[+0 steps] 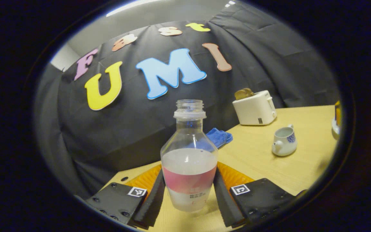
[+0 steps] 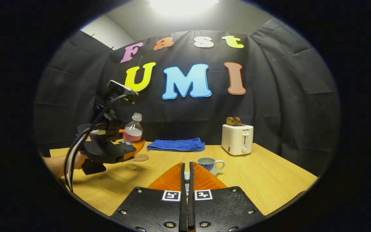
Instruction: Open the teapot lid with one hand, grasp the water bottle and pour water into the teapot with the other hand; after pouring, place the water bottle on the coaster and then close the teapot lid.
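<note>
My left gripper is shut on a clear, uncapped water bottle with a pink label, gripping it at the label. The bottle is about half full and stands upright, held above the table. From the right gripper view, the left gripper and the bottle hang over the table's left side, just above a round coaster. The white teapot with a blue pattern stands with its top uncovered; the teapot sits just beyond my right gripper. That gripper's fingers pinch a small white piece, the teapot lid.
A white toaster with bread in it stands at the back right of the wooden table. A folded blue cloth lies along the back wall. A person's arm holds the left gripper from the left edge.
</note>
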The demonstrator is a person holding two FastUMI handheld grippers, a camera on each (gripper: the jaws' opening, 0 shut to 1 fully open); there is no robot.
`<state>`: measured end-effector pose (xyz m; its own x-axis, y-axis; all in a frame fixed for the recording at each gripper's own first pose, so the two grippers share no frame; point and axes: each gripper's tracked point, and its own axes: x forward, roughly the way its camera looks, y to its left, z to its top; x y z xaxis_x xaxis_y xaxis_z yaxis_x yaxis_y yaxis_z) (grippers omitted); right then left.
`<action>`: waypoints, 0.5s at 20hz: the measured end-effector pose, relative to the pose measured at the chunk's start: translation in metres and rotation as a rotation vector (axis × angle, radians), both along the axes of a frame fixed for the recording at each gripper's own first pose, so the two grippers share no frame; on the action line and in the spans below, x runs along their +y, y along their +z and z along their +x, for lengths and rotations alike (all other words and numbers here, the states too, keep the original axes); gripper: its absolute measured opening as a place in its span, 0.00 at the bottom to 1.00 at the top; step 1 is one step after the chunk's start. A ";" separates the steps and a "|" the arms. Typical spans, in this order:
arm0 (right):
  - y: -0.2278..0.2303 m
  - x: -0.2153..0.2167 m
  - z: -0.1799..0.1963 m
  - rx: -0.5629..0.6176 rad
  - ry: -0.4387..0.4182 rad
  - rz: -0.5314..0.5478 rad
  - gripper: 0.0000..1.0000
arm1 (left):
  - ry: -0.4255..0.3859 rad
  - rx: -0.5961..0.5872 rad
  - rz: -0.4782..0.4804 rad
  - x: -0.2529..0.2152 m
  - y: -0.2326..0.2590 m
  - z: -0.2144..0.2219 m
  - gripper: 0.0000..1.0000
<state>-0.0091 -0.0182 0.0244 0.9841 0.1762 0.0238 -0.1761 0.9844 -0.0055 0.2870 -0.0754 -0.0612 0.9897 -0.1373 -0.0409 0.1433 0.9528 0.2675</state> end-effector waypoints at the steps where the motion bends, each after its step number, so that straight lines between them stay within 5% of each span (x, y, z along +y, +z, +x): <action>1: -0.003 0.002 0.004 0.006 0.001 0.001 0.02 | 0.026 -0.019 -0.068 0.008 0.002 0.001 0.87; 10: -0.013 0.003 0.022 0.036 0.001 0.022 0.02 | 0.087 -0.001 -0.311 0.062 -0.007 0.050 0.87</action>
<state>0.0126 -0.0151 0.0117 0.9841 0.1773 -0.0074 -0.1771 0.9839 0.0221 0.3373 -0.0130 -0.0678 0.9982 -0.0584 -0.0096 0.0580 0.9976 -0.0383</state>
